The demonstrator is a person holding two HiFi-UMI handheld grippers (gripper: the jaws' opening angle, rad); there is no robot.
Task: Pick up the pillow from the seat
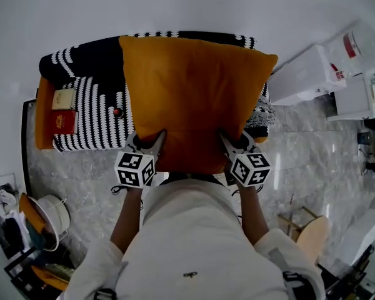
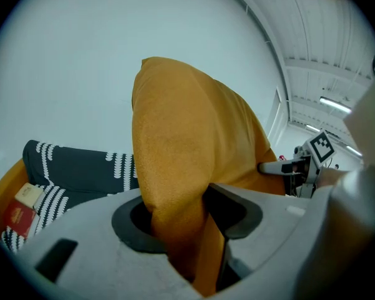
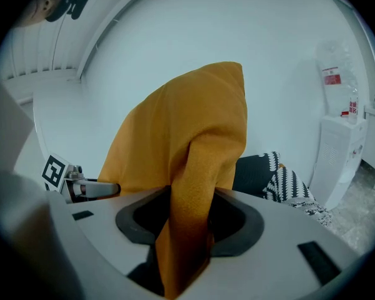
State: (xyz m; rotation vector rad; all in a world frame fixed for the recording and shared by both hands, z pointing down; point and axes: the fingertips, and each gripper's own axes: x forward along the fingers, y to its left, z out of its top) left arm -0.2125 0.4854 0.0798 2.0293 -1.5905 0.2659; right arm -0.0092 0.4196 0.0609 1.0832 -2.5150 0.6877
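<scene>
A large orange pillow [image 1: 194, 99] hangs lifted in front of the seat [image 1: 44, 114], which is draped in a black-and-white striped throw [image 1: 94, 114]. My left gripper [image 1: 151, 140] is shut on the pillow's near left corner. My right gripper [image 1: 232, 141] is shut on its near right corner. In the left gripper view, orange fabric [image 2: 187, 155] is pinched between the jaws of the left gripper [image 2: 181, 224], and the right gripper [image 2: 287, 166] shows beyond it. In the right gripper view, a fold of the pillow [image 3: 187, 142] runs down between the jaws of the right gripper [image 3: 187, 230].
A cream box [image 1: 64, 99] and a red booklet [image 1: 65, 122] lie on the throw at the seat's left end. White cartons [image 1: 306, 74] stand to the right against the wall. A wooden stool [image 1: 312, 230] is at my right and clutter [image 1: 44, 230] at my left, on a marble floor.
</scene>
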